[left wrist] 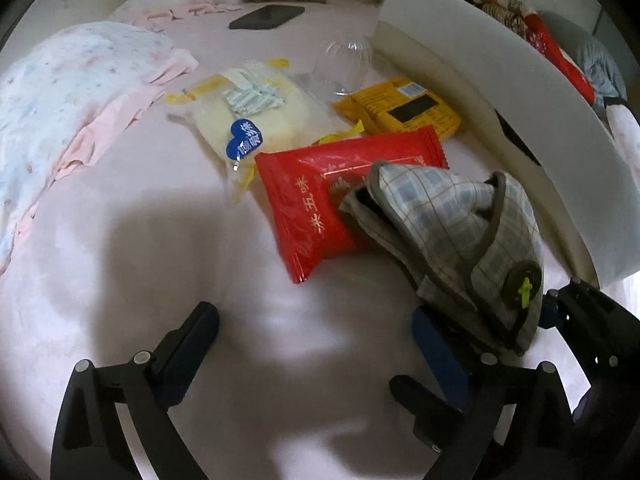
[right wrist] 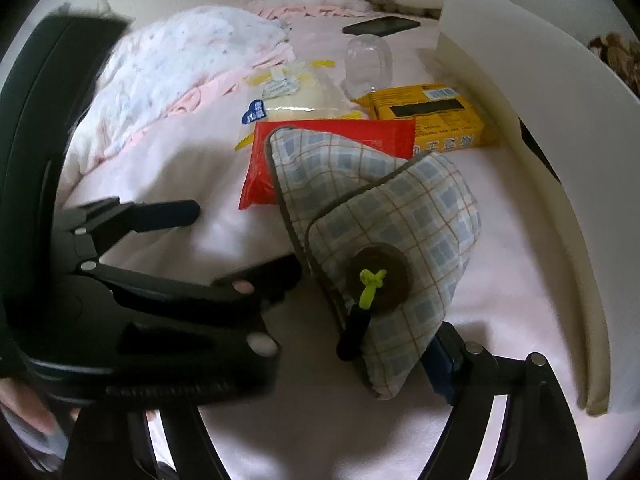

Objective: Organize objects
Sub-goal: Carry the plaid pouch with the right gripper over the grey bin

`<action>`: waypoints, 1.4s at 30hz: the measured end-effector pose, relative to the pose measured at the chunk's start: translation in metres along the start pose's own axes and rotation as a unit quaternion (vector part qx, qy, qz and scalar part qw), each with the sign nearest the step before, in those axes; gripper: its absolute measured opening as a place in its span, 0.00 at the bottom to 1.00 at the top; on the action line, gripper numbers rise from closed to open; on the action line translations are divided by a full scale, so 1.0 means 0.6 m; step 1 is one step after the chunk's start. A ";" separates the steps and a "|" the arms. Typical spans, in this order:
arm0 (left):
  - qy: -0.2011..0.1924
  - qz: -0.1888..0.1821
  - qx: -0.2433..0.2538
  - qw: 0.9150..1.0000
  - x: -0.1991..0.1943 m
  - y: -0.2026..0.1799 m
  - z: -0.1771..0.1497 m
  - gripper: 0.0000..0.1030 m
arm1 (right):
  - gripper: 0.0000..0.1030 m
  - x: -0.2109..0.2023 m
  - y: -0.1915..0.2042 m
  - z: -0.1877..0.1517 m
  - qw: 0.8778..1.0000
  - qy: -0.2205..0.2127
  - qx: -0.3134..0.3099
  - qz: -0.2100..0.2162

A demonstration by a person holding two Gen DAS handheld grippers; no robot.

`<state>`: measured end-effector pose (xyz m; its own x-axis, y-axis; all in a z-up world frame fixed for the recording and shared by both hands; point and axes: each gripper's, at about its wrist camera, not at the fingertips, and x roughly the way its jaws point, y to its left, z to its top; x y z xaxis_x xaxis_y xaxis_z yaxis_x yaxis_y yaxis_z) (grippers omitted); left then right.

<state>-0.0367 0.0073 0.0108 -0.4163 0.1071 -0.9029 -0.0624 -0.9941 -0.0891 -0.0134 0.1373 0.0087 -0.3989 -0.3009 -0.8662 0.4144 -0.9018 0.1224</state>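
A blue-and-tan checked cloth pouch with a brown button and green cord lies crumpled on the pink bed, its far end over a red snack packet. My left gripper stands wide open just short of both; its right finger lies under the pouch's near edge and nothing is pinched. In the right wrist view the pouch leans against the right finger of my right gripper, which is open. Its other finger is hidden behind the left gripper. The red packet shows behind the pouch.
Beyond the red packet lie a white-and-yellow bread packet, a yellow packet, an upturned clear cup and a black phone. A curved white board walls the right side. A floral blanket is heaped at left.
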 end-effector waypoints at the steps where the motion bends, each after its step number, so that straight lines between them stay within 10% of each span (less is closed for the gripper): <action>1: -0.003 -0.006 -0.004 1.000 -0.002 0.002 0.000 0.96 | 0.77 0.000 0.001 0.002 1.000 0.001 0.001 -0.004; 3: -0.017 -0.019 -0.022 0.999 -0.006 0.008 -0.001 0.95 | 0.59 -0.004 -0.002 0.006 1.000 -0.002 0.015 -0.027; 5: -0.028 -0.019 -0.048 0.998 -0.010 0.013 -0.002 0.86 | 0.16 -0.008 -0.015 0.011 0.999 -0.002 0.045 -0.028; 12: -0.061 -0.039 -0.071 0.995 -0.039 0.006 0.006 0.51 | 0.13 -0.034 -0.017 0.025 0.996 -0.049 0.070 -0.031; 19: -0.136 -0.022 -0.047 0.989 -0.122 -0.017 0.056 0.50 | 0.13 -0.112 0.000 0.047 0.985 -0.154 0.039 -0.060; 27: -0.201 -0.082 -0.033 0.976 -0.213 -0.044 0.049 0.50 | 0.13 -0.223 -0.087 0.046 0.956 -0.267 0.090 -0.078; 36: -0.184 -0.077 0.000 0.980 -0.181 -0.071 0.061 0.24 | 0.13 -0.203 -0.222 0.068 0.947 -0.218 0.233 -0.049; 42: -0.190 -0.111 0.020 0.975 -0.186 -0.096 0.074 0.17 | 0.15 -0.185 -0.200 0.060 0.959 -0.185 0.213 -0.030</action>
<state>-0.0266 0.0535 0.1353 -0.6935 0.3262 -0.6423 -0.2212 -0.9450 -0.2411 -0.0484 0.2677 0.1077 -0.7075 -0.2630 -0.6559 0.0411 -0.9419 0.3334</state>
